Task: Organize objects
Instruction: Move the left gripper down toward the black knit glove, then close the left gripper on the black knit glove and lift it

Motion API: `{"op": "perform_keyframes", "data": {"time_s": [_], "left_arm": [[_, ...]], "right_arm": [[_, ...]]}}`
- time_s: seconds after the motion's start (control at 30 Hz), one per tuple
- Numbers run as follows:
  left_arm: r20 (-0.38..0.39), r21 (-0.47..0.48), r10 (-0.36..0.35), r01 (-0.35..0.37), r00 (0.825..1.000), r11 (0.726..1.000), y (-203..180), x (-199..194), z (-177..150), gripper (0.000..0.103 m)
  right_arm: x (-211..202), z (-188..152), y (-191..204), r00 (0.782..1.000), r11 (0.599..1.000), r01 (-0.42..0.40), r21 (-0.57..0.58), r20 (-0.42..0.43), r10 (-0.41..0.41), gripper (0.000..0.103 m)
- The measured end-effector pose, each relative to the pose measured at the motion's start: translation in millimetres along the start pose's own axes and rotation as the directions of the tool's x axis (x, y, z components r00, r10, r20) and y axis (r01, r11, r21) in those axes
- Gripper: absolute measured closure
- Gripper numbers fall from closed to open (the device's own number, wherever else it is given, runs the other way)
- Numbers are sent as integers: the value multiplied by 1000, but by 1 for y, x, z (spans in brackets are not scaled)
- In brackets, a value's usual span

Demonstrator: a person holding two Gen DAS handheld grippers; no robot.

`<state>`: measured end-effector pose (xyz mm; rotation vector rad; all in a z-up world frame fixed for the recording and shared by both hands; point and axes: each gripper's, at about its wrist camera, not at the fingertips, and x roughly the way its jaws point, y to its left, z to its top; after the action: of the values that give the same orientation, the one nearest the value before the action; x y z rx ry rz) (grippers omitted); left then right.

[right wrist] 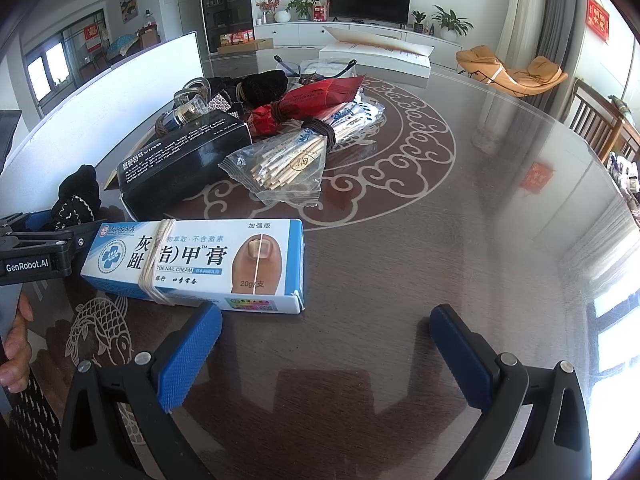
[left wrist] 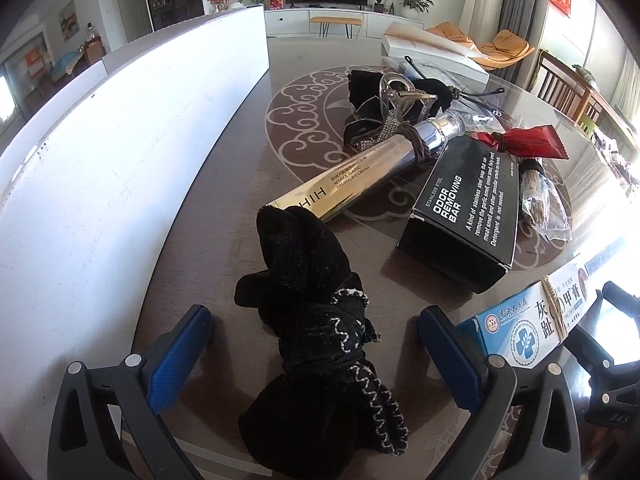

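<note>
The black odour-bar box (left wrist: 460,216) is the biggest piece, lying flat toward the middle of the desk (right wrist: 400,240). It looks like stiff card, probably light unless the steel bar is inside, with smooth printed faces. I would take it across its short width, where the walls resist squeezing best.

The gold eye-cream tube (left wrist: 340,178) lies slantwise beside it, its silver cap wound with a brown band. It is smooth and round, so likely to roll or slip; a hold on the flat crimped end seems safest.

The white and blue nail cream box (right wrist: 200,264) sits nearer the desk's front edge, bound with a rubber band. Thin card, light, easily crushed: hold it gently across the narrow sides.

The black fabric bundle (left wrist: 316,340), tied round the middle with cord, lies on the desk between the jaws of the left gripper (left wrist: 316,344), which stand fully released, neither pad touching the cloth. It looks soft, light and not slippery; the tied waist is the firmest place to close on.

The bag of wooden picks (right wrist: 276,176) is crinkly film, slick and floppy; the banded neck is the place to pinch.

The right gripper (right wrist: 324,344) hangs over bare desk just beside the nail cream box, jaws apart and holding nothing
</note>
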<state>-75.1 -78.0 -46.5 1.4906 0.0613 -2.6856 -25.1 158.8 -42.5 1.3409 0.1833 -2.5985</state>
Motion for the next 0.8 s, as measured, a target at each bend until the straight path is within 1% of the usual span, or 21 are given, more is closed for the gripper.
{"op": "perform_keyframes", "data": {"time_s": [0.13,0.2,0.33,0.4,0.43,0.47,0.5,0.57,0.73,0.8], "left_arm": [[11,4,1,-1,1000,1000,-1,0,-1,0],[-7,-2,5,-5,1000,1000,-1,0,1,0],[-67,8,-2,3,998,1000,0,3,8,0],[-80,16,-5,6,997,1000,1,4,10,0],[-62,22,-9,10,998,1000,1,2,9,4],[-35,32,-14,15,999,999,1,-2,8,22],[-16,40,-19,20,1000,999,0,-6,7,42],[-3,48,-30,30,1000,998,1,-11,4,66],[17,30,-48,47,999,998,5,-21,-12,67],[22,42,-46,45,999,998,1,-26,-21,67]], "right_arm": [[0,0,0,1000,1000,0,0,0,0,0],[0,0,0,1000,1000,0,0,0,0,0],[0,0,0,1000,1000,0,1,0,0,0],[0,0,0,1000,1000,0,1,0,0,0],[0,0,0,1000,1000,0,1,0,0,0],[0,0,0,1000,1000,0,1,0,0,0],[0,0,0,1000,1000,0,1,0,0,0],[0,0,0,1000,1000,0,1,0,0,0],[0,0,0,1000,1000,0,1,0,0,0],[0,0,0,1000,1000,0,1,0,0,0]]}}
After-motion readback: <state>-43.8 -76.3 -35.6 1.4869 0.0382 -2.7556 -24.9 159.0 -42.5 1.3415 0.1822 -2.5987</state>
